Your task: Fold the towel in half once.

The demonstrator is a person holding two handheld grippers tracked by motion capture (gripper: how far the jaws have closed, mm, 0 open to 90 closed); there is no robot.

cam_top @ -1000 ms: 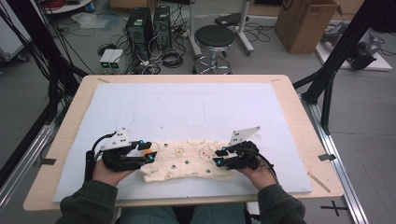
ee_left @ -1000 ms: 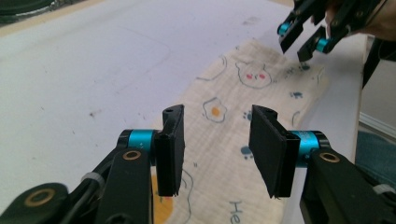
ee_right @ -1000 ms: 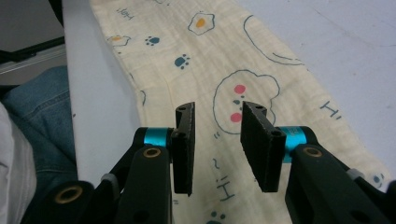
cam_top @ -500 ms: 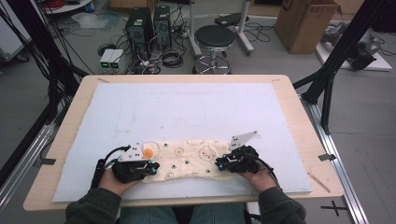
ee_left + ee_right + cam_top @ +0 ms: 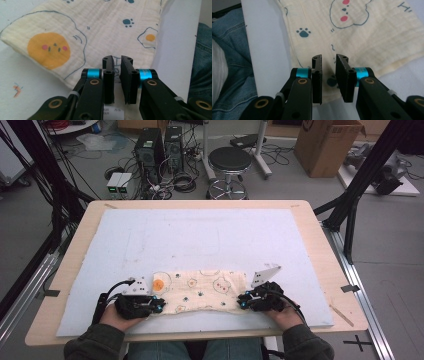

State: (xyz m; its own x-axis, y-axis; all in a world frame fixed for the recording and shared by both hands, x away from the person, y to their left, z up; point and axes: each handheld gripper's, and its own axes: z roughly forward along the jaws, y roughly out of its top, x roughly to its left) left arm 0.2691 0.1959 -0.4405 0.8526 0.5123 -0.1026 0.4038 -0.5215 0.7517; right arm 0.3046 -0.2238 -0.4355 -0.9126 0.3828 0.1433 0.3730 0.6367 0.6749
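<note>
Along the lower middle of the high view: one cream muslin cloth printed with fried eggs, bear faces and blue paw prints (image 5: 200, 291), folded into a long strip on the pale blue foam mat (image 5: 210, 235) that covers the light wooden table (image 5: 325, 250). Left gripper (image 5: 156, 305) at the strip's lower left corner; jaws a narrow gap apart, having just closed hard and then eased slightly, with the cloth's edge lying under and between them (image 5: 117, 75). Whether the pads pinch fabric cannot be told. Right gripper (image 5: 243, 302) at the lower right corner; jaws likewise nearly together after closing then easing a little, a paw print showing through the gap (image 5: 329, 80), grip not confirmed. Step in hand, as judged: securing both near corners for a fold or lift. Advice: nip all layers well inside the hem, close both sides evenly, and keep the strip taut between the hands before raising.
</note>
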